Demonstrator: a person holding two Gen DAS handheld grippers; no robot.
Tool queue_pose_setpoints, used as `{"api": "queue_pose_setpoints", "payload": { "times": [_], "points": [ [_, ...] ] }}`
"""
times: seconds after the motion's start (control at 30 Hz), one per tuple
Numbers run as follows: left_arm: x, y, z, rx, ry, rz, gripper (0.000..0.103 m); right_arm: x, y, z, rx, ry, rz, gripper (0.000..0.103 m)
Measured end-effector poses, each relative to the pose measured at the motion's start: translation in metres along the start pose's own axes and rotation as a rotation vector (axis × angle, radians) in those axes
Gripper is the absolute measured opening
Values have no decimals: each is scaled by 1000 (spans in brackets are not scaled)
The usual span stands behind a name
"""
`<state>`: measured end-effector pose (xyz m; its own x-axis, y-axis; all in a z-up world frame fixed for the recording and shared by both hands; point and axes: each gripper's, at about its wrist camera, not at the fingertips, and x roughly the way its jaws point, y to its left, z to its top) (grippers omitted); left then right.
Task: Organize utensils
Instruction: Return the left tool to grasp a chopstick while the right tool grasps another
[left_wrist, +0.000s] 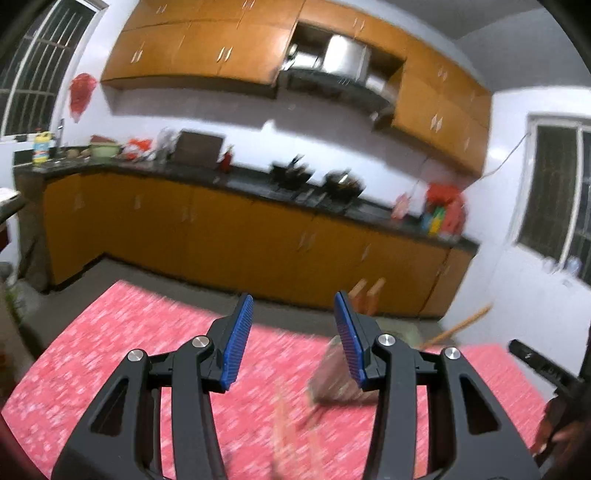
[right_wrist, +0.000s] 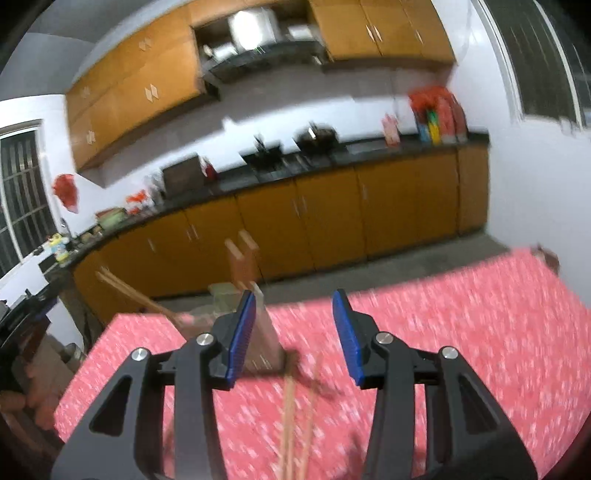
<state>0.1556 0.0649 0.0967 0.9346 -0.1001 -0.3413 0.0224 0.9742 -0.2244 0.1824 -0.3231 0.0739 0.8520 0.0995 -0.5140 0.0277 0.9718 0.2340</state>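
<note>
both of my hand-held grippers, left (left_wrist: 293, 341) and right (right_wrist: 293, 338), are spread wide with nothing in them. blurry chopsticks (right_wrist: 290, 424) lie on the pink worktop (right_wrist: 461, 332) below the right one, just in front of a brown holder (right_wrist: 267, 343).

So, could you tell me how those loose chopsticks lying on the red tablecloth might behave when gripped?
The chopsticks look thin and rigid, so probably light and stiff. Lying flat on the tablecloth, they may roll or slip between the fingers.

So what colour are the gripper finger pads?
Blue, ribbed pads on black fingers, clearest in the right wrist view.
</note>
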Motion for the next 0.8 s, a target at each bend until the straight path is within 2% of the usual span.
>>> {"api": "queue_pose_setpoints", "payload": {
  "times": [0.07, 0.1, 0.17, 0.2, 0.33, 0.5, 0.6, 0.8],
  "points": [
    [10, 12, -19, 3, 70, 34, 46, 21, -13, -23, 33, 102, -24, 36],
    [15, 17, -28, 1, 113, 44, 46, 33, -16, -34, 46, 153, -21, 28],
    [29, 27, -52, -6, 207, 63, 44, 47, -17, -55, 59, 226, -13, 22],
    [34, 30, -61, -8, 240, 65, 43, 57, -16, -69, 59, 272, -1, 20],
    [46, 36, -97, -13, 343, 52, 39, 72, 1, -105, 11, 354, 30, 19],
    [51, 29, -124, 12, 402, 13, 39, 86, 19, -121, -64, 399, 7, 19],
    [49, 23, -135, 33, 421, -7, 39, 87, 20, -126, -99, 394, -28, 10],
    [54, 13, -145, 62, 466, -45, 34, 84, -2, -122, -50, 368, -95, 8]
  ]
}}
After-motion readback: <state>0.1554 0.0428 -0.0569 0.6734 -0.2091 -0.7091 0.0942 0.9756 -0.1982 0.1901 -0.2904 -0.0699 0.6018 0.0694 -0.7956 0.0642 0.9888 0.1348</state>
